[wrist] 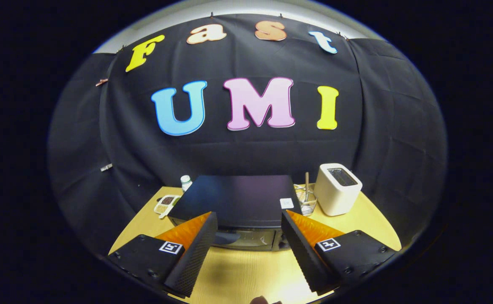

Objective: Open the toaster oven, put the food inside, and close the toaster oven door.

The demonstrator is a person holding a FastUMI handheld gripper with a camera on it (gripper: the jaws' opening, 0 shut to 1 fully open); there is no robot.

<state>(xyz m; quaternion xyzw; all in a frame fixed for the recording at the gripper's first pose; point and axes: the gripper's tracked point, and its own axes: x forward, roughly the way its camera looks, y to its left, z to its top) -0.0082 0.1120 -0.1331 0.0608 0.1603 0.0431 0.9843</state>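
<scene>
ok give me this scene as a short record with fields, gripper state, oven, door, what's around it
gripper: gripper open, fingers spread, holding nothing
oven: black box-shaped toaster oven just ahead of the fingers, on the light wooden table
door: looks closed, handle between the fingertips
right of oven: white slot toaster, wire basket between them
left of oven: small dish of grains, white bottle
food: can't tell

We look forward and slightly downward along the gripper [249, 226] toward the nearby toaster oven [235, 200] on the counter [238, 274].
</scene>
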